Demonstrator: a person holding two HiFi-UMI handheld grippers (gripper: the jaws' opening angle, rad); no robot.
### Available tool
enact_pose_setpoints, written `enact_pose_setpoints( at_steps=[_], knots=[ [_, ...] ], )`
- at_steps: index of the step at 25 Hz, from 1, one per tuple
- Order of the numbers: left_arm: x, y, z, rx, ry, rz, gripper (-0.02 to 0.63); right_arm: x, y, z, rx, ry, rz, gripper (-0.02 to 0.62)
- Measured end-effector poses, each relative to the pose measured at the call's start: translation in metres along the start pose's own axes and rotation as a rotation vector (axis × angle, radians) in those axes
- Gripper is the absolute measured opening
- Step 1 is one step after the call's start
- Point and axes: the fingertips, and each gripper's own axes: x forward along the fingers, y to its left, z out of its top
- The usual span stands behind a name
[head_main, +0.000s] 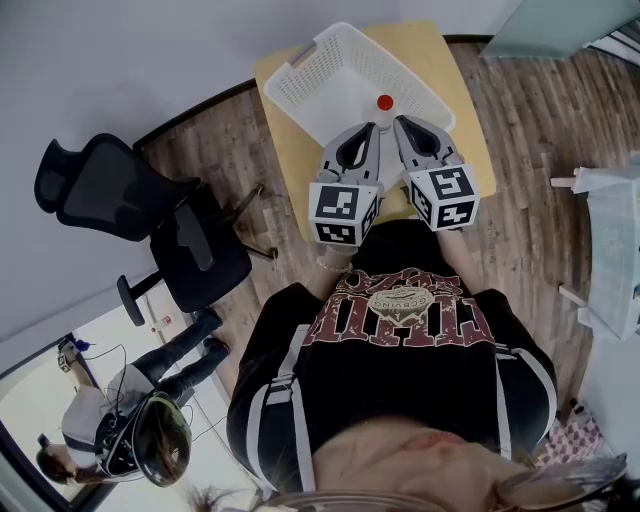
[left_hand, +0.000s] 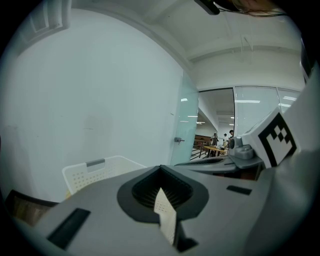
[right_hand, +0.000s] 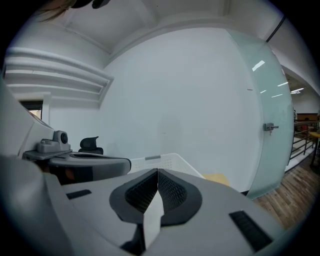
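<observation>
**Shut and empty, side by side**

Nearest, level in front of black printed T-shirt (head_main: 400, 320): left grey two-jaw gripper (head_main: 371, 132) and right grey two-jaw gripper (head_main: 407, 128), each with jaws pressed together on nothing. Just beyond, between both tips: small white bottle with red cap (head_main: 385, 104), upright at near corner of white perforated plastic basket (head_main: 300, 80); inside or outside, unclear. Underneath: small yellow wooden table (head_main: 468, 120). Far left: black office chair (head_main: 110, 190).
</observation>
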Motion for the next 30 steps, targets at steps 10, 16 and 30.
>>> enact_pose_setpoints(
  at_steps=[10, 16, 30],
  knots=[
    [-0.008, 0.012, -0.004, -0.03, 0.002, 0.025, 0.046, 0.021, 0.0, -0.014, -0.024, 0.062, -0.005, 0.018],
    [-0.01, 0.016, -0.008, -0.049, 0.006, 0.037, 0.046, 0.03, -0.004, -0.022, -0.046, 0.087, -0.023, 0.018],
    [-0.008, 0.021, -0.011, -0.052, 0.016, 0.044, 0.046, 0.053, -0.013, -0.031, -0.076, 0.138, -0.021, 0.062]
  ],
)
